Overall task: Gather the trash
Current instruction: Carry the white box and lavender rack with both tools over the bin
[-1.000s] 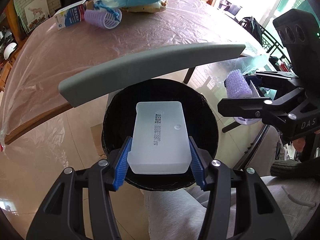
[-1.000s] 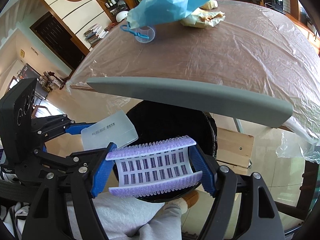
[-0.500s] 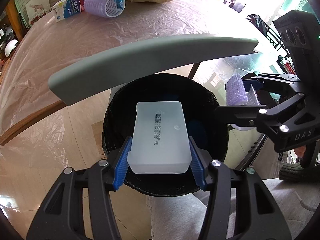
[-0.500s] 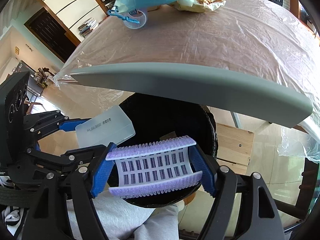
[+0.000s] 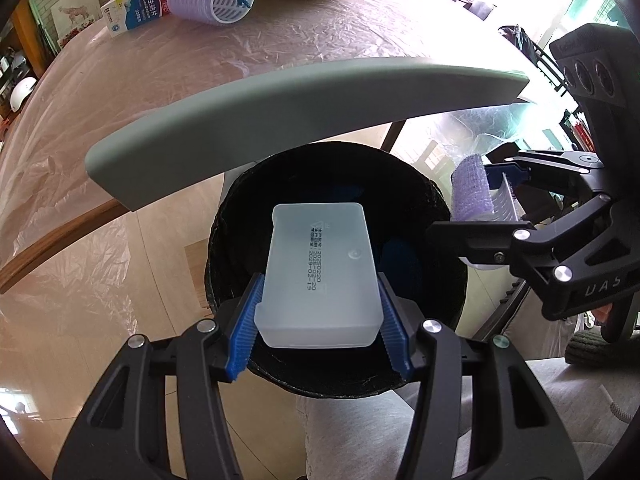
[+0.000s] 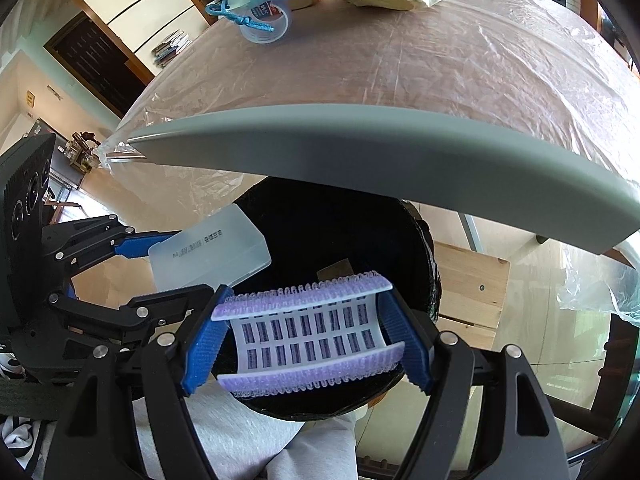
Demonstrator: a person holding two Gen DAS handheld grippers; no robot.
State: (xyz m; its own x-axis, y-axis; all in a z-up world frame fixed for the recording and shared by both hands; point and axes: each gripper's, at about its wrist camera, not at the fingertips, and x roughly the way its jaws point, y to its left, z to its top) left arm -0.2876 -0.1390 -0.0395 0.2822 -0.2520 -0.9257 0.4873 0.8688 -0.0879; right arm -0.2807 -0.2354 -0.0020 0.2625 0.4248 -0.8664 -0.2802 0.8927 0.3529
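Two grips: my left gripper (image 5: 318,328) clamps one frosted, translucent plastic box (image 5: 319,276) between its ribbed blue pads, and my right gripper (image 6: 306,344) clamps one bristly purple hair roller (image 6: 308,338). Beyond both fingertips gapes one round black-lined bin (image 5: 432,208) under its smooth grey lid (image 5: 280,108).
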